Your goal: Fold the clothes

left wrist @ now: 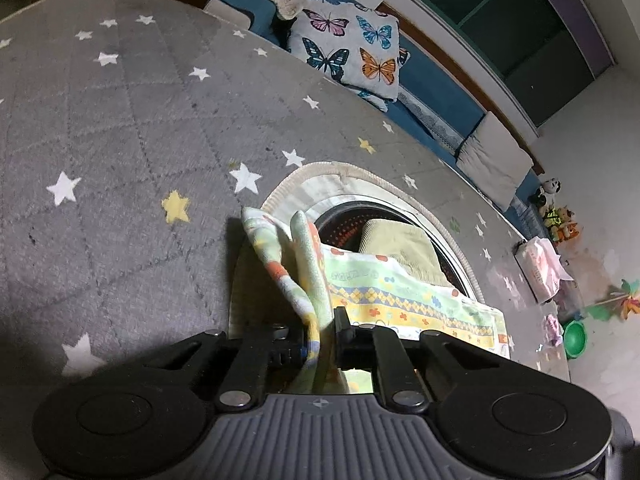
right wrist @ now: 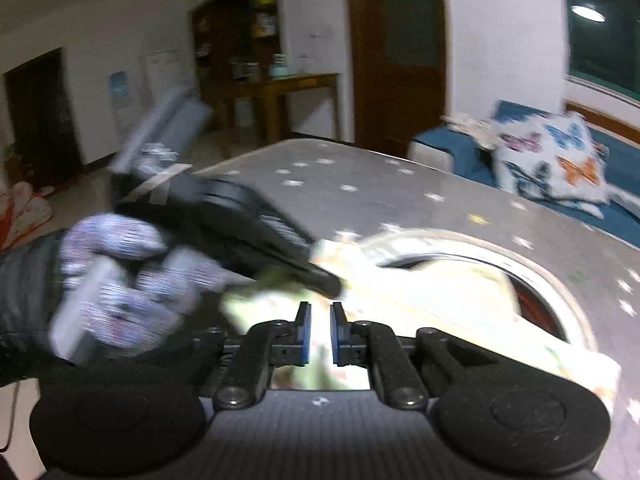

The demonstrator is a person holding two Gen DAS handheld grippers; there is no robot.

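Observation:
A pale green and yellow patterned cloth point(left wrist: 400, 300) lies draped over a round basket with a white rope rim point(left wrist: 344, 168). One edge of the cloth is bunched upward, and my left gripper point(left wrist: 320, 332) is shut on that fold. Inside the basket lies a yellow-green ribbed garment point(left wrist: 400, 248). The right wrist view is blurred. In it, my right gripper point(right wrist: 320, 332) has its blue pads close together with the cloth point(right wrist: 420, 296) between them. Just ahead, a gloved hand point(right wrist: 120, 272) holds the left gripper point(right wrist: 328, 282), whose tips are on the cloth.
The basket stands on a grey blanket with stars point(left wrist: 140, 120). Beyond the blanket is a blue sofa point(left wrist: 436, 88) with a butterfly pillow point(left wrist: 348, 48). A tissue pack point(left wrist: 540, 268) and a green bowl point(left wrist: 575, 338) lie at the right. A wooden table point(right wrist: 280, 88) stands at the far wall.

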